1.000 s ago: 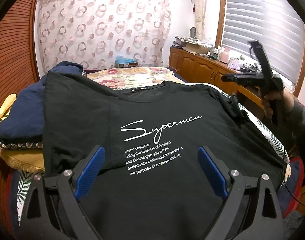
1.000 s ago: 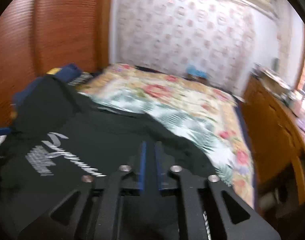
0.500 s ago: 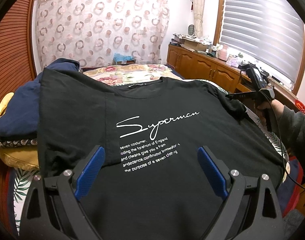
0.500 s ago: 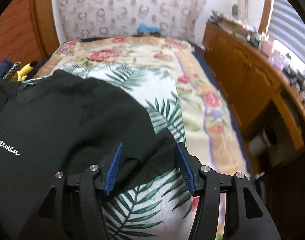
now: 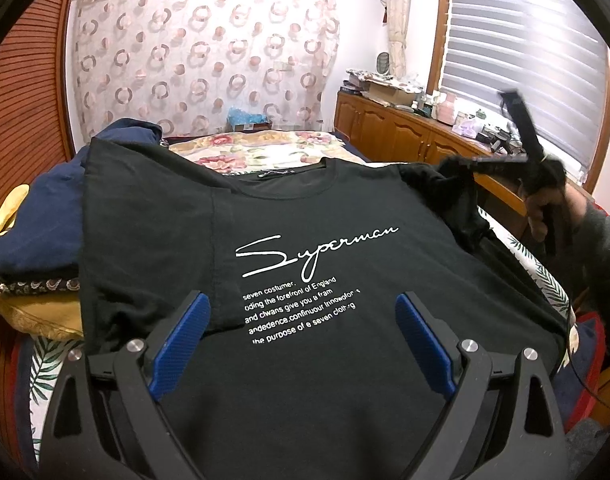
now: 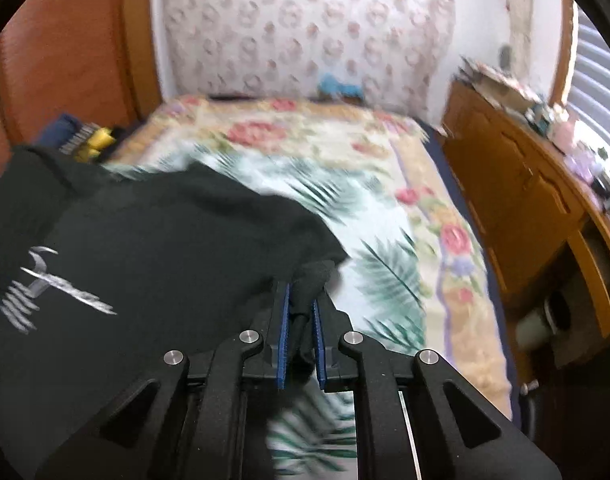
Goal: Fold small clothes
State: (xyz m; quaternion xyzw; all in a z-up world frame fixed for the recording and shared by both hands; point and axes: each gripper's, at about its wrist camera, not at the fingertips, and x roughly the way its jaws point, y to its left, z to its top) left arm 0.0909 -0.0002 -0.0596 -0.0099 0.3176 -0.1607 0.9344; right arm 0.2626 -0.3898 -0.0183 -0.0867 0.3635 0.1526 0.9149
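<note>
A black cotton T-shirt with a white "Superman" script print (image 5: 289, 248) lay spread face up on the bed with the palm-leaf and flower bedspread (image 6: 389, 240), its collar toward the far end of the bed. Its far right sleeve was bunched and lifted off the bedspread. The right hand-held gripper (image 6: 301, 304) had just been closing, and its blue pads (image 6: 283, 332) were pinching a fold of that black sleeve between them. In the left wrist view the person's hand in a dark sleeve (image 5: 545, 208) held this gripper above the right edge of the bed. The left hand-held gripper (image 5: 301, 320) hovered over the lower part of the T-shirt with its blue pads spread wide and nothing between them. To the left of the T-shirt sat a pile of folded clothes, navy on top and yellow below (image 5: 33, 248). A brown wooden cabinet (image 5: 401, 136) stood along the wall under the window blinds.
</note>
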